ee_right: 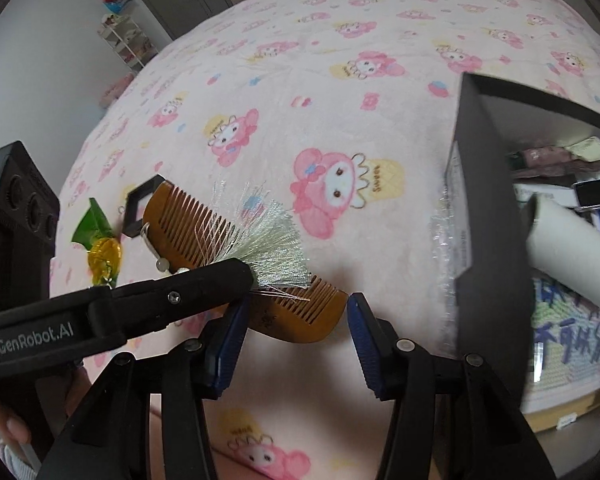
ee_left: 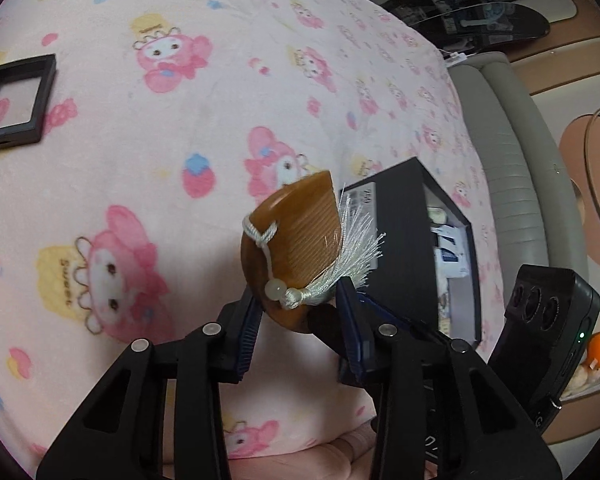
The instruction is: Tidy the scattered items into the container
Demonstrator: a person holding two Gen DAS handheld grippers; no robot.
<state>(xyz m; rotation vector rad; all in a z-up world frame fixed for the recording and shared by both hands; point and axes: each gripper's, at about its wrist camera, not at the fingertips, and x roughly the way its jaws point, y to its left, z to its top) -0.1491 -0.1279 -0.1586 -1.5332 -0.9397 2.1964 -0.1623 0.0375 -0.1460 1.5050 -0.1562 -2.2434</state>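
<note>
Your left gripper (ee_left: 300, 312) pinches the wooden comb (ee_left: 296, 232) by its spine, lifted clear of the pink blanket (ee_left: 140, 80), white tassel (ee_left: 352, 252) fanned over the teeth. The comb sits just left of the black box (ee_left: 452, 248) — the container, already holding several items. Your right gripper (ee_right: 296, 320) stands spread with nothing between its pads, just beside the comb. A wrapped candy (ee_right: 104, 256) and a black frame (ee_left: 16, 100) lie on the blanket — well apart from the box.

Two handheld grippers, left gripper (ee_left: 300, 308) and right gripper (ee_right: 298, 320): matte black linkage arms with silver rivets, ribbed blue finger pads (ee_right: 228, 336), one cross-head screw, white "GenRobot.AI" lettering, black three-lens camera module (ee_left: 540, 312) with green indicator light.
</note>
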